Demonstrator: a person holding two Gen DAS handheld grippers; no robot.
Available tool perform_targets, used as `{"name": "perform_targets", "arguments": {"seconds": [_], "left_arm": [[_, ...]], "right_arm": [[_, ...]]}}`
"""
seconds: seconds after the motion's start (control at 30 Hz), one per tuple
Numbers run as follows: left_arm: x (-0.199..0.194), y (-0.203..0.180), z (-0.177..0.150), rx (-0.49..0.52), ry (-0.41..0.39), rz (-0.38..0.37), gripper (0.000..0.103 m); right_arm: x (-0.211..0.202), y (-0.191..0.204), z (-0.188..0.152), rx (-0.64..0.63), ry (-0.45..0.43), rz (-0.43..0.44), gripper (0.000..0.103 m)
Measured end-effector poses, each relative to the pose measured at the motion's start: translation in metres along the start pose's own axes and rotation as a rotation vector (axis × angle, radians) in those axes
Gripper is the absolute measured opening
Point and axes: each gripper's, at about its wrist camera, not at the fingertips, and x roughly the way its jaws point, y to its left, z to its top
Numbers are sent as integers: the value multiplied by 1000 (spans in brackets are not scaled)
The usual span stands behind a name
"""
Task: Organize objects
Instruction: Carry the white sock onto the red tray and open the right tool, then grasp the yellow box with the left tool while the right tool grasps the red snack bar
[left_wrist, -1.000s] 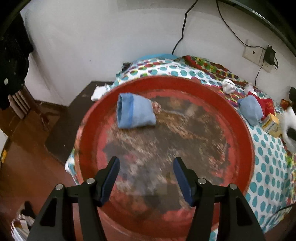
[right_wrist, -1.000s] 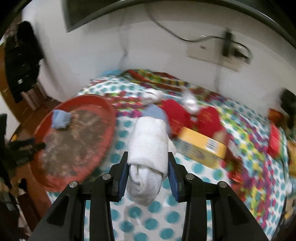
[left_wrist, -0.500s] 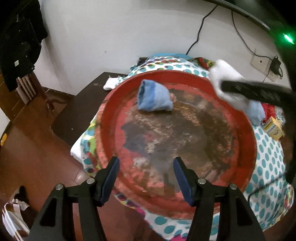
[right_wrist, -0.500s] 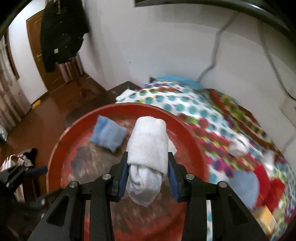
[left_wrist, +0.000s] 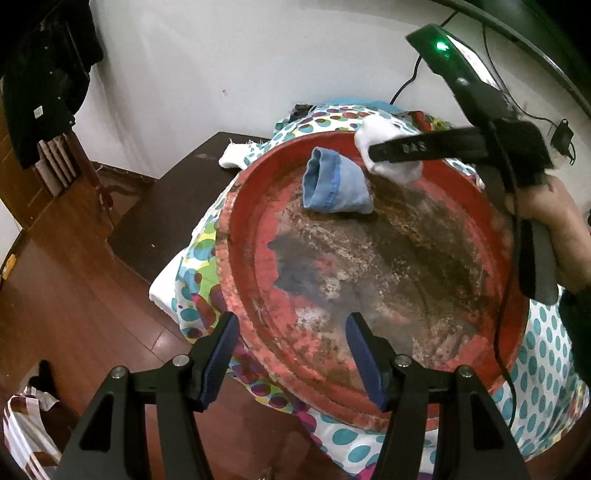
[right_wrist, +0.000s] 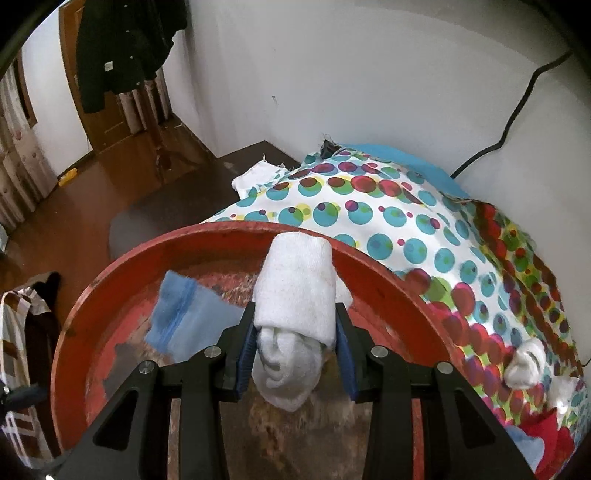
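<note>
A big round red tray (left_wrist: 255, 266) with worn, rusty paint lies on a dotted cloth. A rolled blue sock (left_wrist: 334, 182) rests near the tray's far rim; it also shows in the right wrist view as the blue sock (right_wrist: 184, 317). My right gripper (right_wrist: 297, 347) is shut on a rolled white sock (right_wrist: 295, 295) and holds it above the tray's far part, just right of the blue sock. From the left wrist view the right gripper (left_wrist: 373, 149) and the white sock (left_wrist: 397, 168) appear at the tray's far rim. My left gripper (left_wrist: 291, 354) stands open above the tray's near rim, holding nothing.
The dotted cloth (right_wrist: 369, 210) covers a bed against a white wall. More rolled socks (right_wrist: 524, 362) and red items (right_wrist: 543, 439) lie at the right. A dark low table (left_wrist: 166, 206) and wooden floor are to the left. A black cable (right_wrist: 517, 110) hangs on the wall.
My right gripper carried the white sock leftward from over the bed to over the tray's far part, beside the blue sock. The left gripper drifted back a little toward the tray's near rim.
</note>
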Motion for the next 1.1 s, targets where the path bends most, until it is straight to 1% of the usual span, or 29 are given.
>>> {"name": "perform_targets", "arguments": {"seconds": [0.2,0.27,0.33,0.43,0.57,0.8,0.9,1.0,1.1], "left_arm": [[2,0,1,-6,2,6,62],[0,0,1,-10,-10,-1,62],[-2,-2,1,-2,-11,3,62],[-3,-7,2,10,-11,-2,62],[-8,-15,1,23,-15,-8,62],[-15,-36,2,51,-14,-40,62],[-19,-47,0,68,-24,-54,62],[-23,-62,0,104,-29,-57,62],[-26,-78,-2,130,-24,-85,62]], "right_arm": [[14,-3,2,9,19,-9,38],[13,-4,2,16,16,-11,43],[9,-5,2,23,2,-15,56],[-3,-5,2,17,-24,-26,65],[-16,-7,0,11,-39,-37,66],[-57,-27,-25,42,-64,-80,66],[-75,-40,-39,59,-77,-108,66],[-97,-56,-57,106,-91,-121,66],[-118,-70,-77,151,-108,-135,66]]}}
